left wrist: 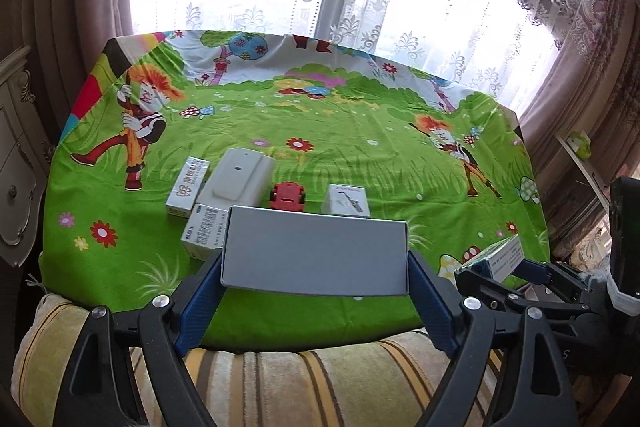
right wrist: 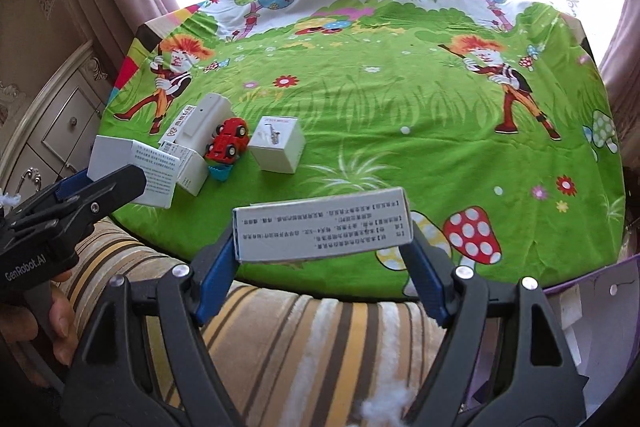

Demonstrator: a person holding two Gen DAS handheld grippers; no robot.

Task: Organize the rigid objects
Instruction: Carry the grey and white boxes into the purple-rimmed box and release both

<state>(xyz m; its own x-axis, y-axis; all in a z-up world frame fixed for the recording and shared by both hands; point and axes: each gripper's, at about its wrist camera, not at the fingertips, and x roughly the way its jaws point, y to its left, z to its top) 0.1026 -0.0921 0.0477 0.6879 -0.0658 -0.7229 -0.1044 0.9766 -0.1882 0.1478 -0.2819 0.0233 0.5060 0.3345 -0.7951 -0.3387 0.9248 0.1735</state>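
1. Our left gripper (left wrist: pixel 316 281) is clamped on a grey box (left wrist: pixel 316 251); its blue pads press the box's two short ends, and the box lies crosswise between them, above the near edge of the table (left wrist: pixel 280 115).
2. Our right gripper (right wrist: pixel 324 259) is clamped on a printed carton (right wrist: pixel 322 231), gripped by its ends too, with the lettered face toward the camera; it hangs over the table's near edge.
3. In the left wrist view the right gripper shows at the far right with the carton in it; in the right wrist view the left gripper sits at the left, a hand (right wrist: pixel 60 327) on its handle.
4. The remaining things sit in a cluster on the left part of the green cartoon cloth (right wrist: pixel 400 99): a cream device (left wrist: pixel 240 179), a red toy car (left wrist: pixel 287 195) just right of it, and a small white cube box (left wrist: pixel 346 201) a little further right, standing apart.
5. Two small white packets, one (left wrist: pixel 188 193) left of the device and one (left wrist: pixel 204 231) nearer us, lie close against it.
6. A teal thing (right wrist: pixel 220 171) sits just in front of the car; we cannot tell what it is.
7. A striped cushion (left wrist: pixel 280 379) lies below the table's edge.
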